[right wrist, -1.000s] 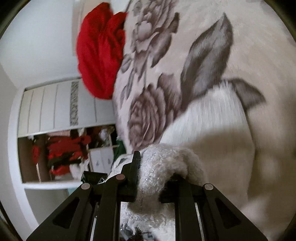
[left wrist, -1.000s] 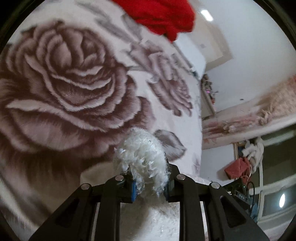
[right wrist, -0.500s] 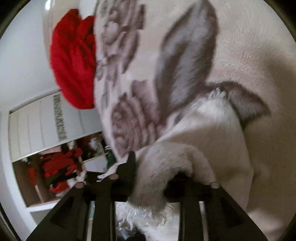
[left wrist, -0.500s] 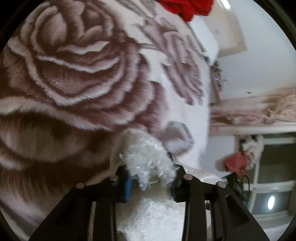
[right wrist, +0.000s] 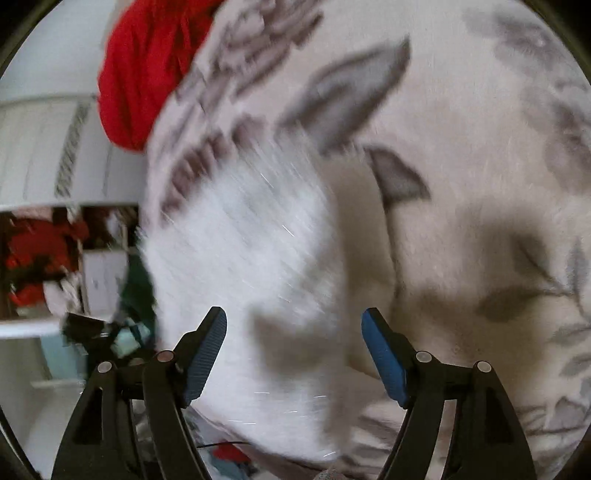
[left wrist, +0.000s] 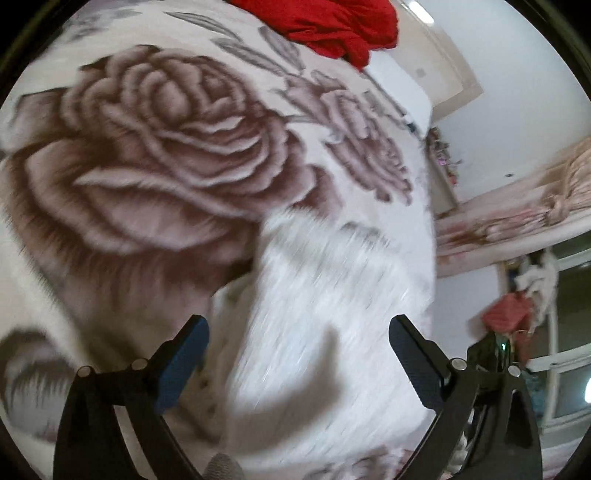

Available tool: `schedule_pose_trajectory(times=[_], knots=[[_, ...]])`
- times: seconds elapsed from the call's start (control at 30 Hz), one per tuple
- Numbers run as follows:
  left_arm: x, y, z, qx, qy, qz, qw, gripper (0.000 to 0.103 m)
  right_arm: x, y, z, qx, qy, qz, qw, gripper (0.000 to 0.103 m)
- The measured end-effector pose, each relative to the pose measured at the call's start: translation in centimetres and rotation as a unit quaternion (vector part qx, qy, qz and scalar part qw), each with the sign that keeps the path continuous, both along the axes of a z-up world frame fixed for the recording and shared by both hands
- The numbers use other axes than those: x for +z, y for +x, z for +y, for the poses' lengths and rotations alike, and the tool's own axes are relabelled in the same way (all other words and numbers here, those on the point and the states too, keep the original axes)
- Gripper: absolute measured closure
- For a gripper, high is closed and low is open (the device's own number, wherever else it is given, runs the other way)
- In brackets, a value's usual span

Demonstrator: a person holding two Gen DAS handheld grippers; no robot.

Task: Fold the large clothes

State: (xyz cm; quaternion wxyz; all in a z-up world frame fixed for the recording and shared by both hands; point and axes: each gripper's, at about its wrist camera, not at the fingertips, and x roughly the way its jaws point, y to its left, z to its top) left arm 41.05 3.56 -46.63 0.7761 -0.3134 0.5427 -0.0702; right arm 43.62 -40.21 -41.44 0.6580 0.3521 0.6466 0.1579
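- Left wrist view takes in the biggest thing in the room: a bed covered by a plush rose-print blanket point(left wrist: 155, 155), cream with large brown roses and grey leaves. The right wrist view shows the same blanket point(right wrist: 480, 155), with a dark shadow across its near right part.
- On that blanket lies the white fuzzy garment point(left wrist: 332, 314), spread flat near the bed's right edge in the left view. It is blurred by motion. In the right view the garment point(right wrist: 251, 258) lies near the bed's left edge, directly ahead of the tongs.
- A red bundle of cloth point(left wrist: 328, 26) sits at the far end of the bed. The right view has it point(right wrist: 140, 66) at the upper left.
- Left tongs point(left wrist: 298, 349) stand wide open, blue pads apart, hovering over the white garment and gripping nothing.
- Right tongs point(right wrist: 294, 341) are also spread open over the garment, with nothing between the pads.
- Beyond the bed's left edge, in the right view, an open wardrobe point(right wrist: 40, 258) shows red clothing inside.
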Motion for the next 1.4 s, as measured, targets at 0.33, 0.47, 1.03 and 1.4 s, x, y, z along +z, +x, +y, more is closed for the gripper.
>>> schedule_pose_trajectory(times=[0.33,0.47,1.03,1.4], knots=[[-4.6,-4.5,0.0,0.054,0.003,0.048,0.9974,0.003,-13.0,2.1,2.2,0.003,0.165,0.098,0.981,0.000],[-5.2,-4.7,0.6,0.058,0.011,0.047,0.9971,0.001,-12.0,0.4,2.6,-0.014,0.203,0.083,0.976,0.031],[-2.5,-11.6,-0.3,-0.008,0.133,0.031,0.9906,0.001,-10.2,-21.2,7.8,-0.139,0.206,0.201,0.947,0.043],[-1.5,-10.4,-1.6,0.000,0.175,0.028,0.9842,0.001,4.6,-10.0,8.3,0.052,0.008,-0.019,0.998,0.041]])
